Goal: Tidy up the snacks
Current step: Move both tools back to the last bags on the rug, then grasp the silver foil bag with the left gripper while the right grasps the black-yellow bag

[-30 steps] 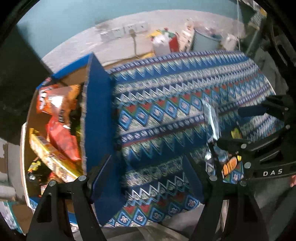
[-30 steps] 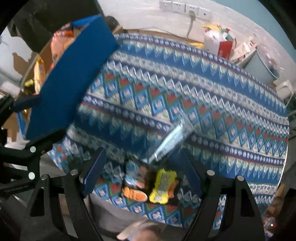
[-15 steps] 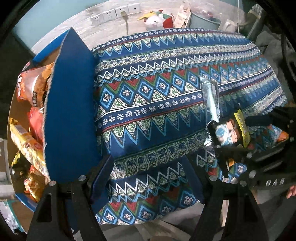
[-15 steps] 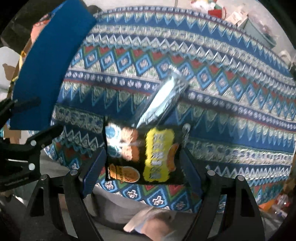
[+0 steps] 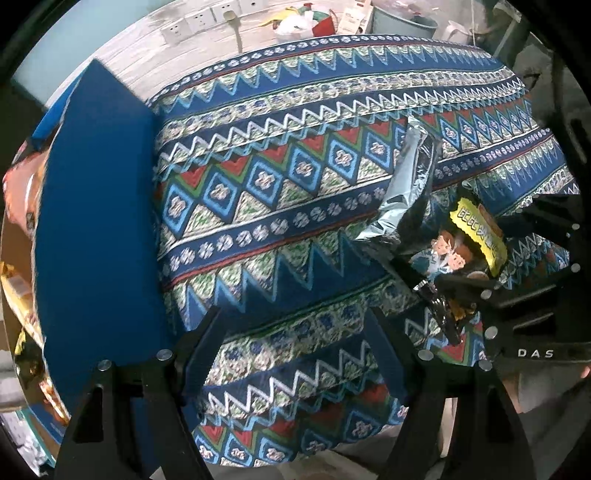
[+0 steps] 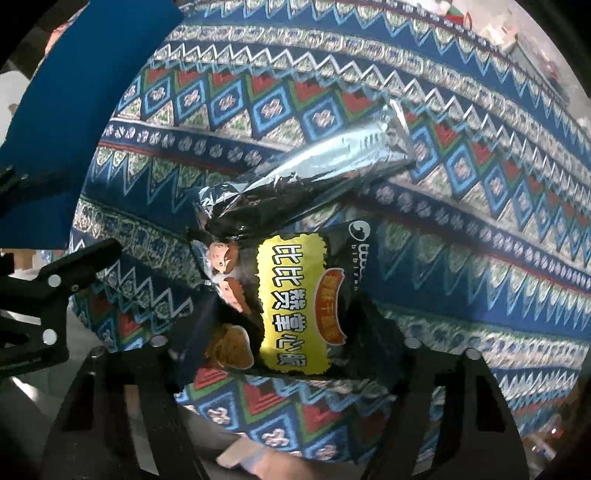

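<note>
A black snack bag [image 6: 295, 306] with a yellow label and cartoon faces lies on the patterned tablecloth [image 6: 461, 258]. A silver foil length [image 6: 332, 162] runs up and to the right from it; whether it is the same pack I cannot tell. My right gripper [image 6: 286, 332] points down over the bag, its jaws closing, and its pads press the crumpled sides. The left wrist view has the bag [image 5: 458, 251] in the right gripper [image 5: 495, 251]. My left gripper [image 5: 291, 325] hangs open over bare cloth, nothing between its fingers, and also shows at the left [image 6: 48, 221].
A cardboard box with a raised blue flap [image 5: 96, 221] stands at the table's left end, with orange snack bags [image 5: 22, 192] inside. Wall sockets [image 5: 199, 22], a grey bin [image 5: 402, 22] and red-and-white bags lie behind the table. A person's hand [image 6: 240, 458] is below.
Both grippers have sunk toward the table. The snack bag has come between the right gripper's fingers, and its left side has crumpled as the fingers drew in.
</note>
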Tool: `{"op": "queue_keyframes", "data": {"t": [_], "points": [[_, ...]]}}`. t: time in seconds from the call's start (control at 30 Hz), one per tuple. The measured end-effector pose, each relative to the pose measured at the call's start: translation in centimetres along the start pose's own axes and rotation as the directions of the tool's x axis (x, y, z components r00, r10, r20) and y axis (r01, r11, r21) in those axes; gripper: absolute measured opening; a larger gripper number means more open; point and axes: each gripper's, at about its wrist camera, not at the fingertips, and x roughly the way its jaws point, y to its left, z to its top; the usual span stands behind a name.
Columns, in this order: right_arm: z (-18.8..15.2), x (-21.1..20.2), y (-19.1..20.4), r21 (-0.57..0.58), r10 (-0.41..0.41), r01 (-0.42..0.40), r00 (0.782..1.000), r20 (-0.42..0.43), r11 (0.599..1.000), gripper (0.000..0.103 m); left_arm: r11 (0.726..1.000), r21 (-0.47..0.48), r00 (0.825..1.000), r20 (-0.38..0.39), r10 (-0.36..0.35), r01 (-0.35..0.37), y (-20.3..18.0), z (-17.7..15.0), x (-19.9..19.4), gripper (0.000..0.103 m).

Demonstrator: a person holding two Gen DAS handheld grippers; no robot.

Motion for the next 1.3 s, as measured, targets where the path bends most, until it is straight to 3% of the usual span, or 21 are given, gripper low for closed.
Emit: {"op": "queue_keyframes", "data": {"t": [0.17,0.5,0.83,1.0,1.1,1.13,1.3], "points": [[0.1,-1.4,-2.0,-0.004,-0.005,0.005,1.0,0.028,1.0,0.058,1.0,0.017,1.0,0.007,0.014,-0.015,-0.8,1.5,0.3,0.078],[0.4,-3.9,-8.6,0.058,-0.111,0.106,0.989,0.095,0.993,0.052,0.999,0.047,0.999,0.032,-0.001,0.0,-3.5,5.4,1.0,0.078],[2.3,-5.4,-18.9,0.261,-0.076,0.039,0.988,0.132,0.965,0.048,0.998,0.064,0.999,0.041,-0.022,0.019,-6.5,9.4,2.7,0.078],[3.2,-5.4,-23.3,0.356,-0.029,-0.025,0.989,0.144,0.934,0.051,0.998,0.062,0.999,0.022,-0.034,0.032,-7.5,10.6,4.3,0.078],[3.3,-5.6,-24.2,0.362,-0.02,-0.033,0.99,0.14,0.932,0.069,0.998,0.053,0.999,0.009,-0.039,0.038,-8.3,11.5,5.4,0.078],[3.3,-5.7,-24.3,0.356,-0.031,-0.022,0.989,0.143,0.934,0.08,0.998,0.051,0.999,0.006,-0.04,0.04,-8.3,11.6,5.7,0.078],[3.6,-4.9,-22.0,0.337,-0.046,-0.004,0.989,0.138,0.941,0.081,0.998,0.049,0.999,0.012,-0.039,0.039,-8.7,12.5,7.1,0.078]]}}
